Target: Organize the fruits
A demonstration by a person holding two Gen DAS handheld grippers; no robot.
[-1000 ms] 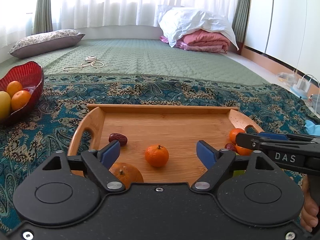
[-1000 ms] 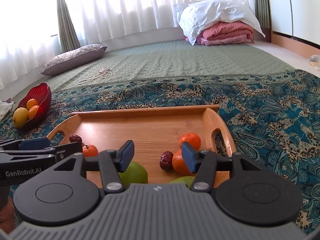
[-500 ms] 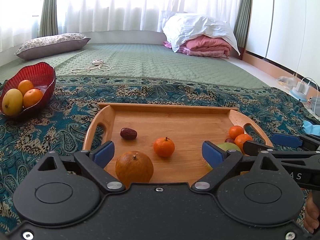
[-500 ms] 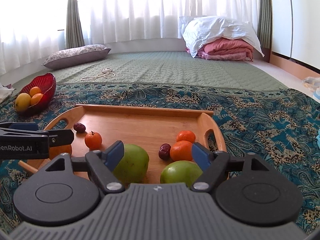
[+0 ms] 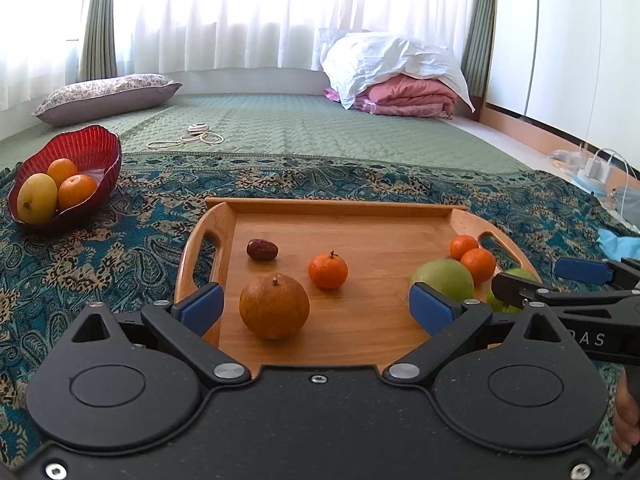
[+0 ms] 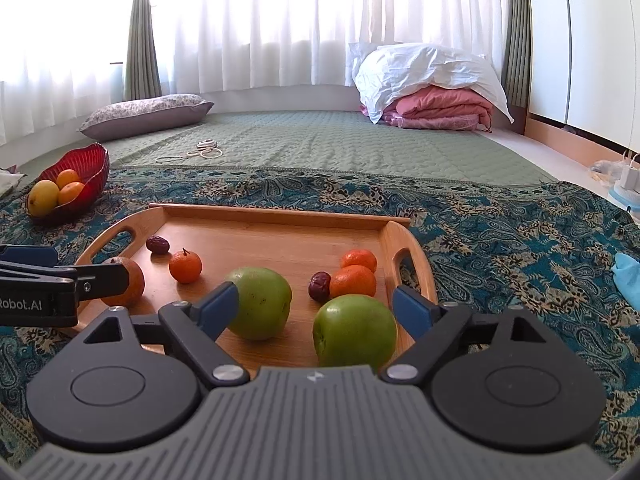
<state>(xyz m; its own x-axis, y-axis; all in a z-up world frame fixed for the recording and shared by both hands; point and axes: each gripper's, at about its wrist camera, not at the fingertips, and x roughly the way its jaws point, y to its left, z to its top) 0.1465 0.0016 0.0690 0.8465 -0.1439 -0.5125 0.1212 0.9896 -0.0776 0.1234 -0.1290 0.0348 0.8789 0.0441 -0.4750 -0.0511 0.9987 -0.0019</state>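
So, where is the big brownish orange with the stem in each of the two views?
Left wrist view: the big orange lies low and left of centre, on the near part of the wooden tray.
Right wrist view: the big orange is at the left edge of the tray, partly hidden by the left gripper's finger.
Shared landmark: the red bowl with fruit, far left in both views.

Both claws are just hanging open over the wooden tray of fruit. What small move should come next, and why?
Probably ease the left claw forward around the big round orange. Its jaws have just been opening, nothing is gripped, and that fruit sits loose on the wooden tray right between them, ready to go.
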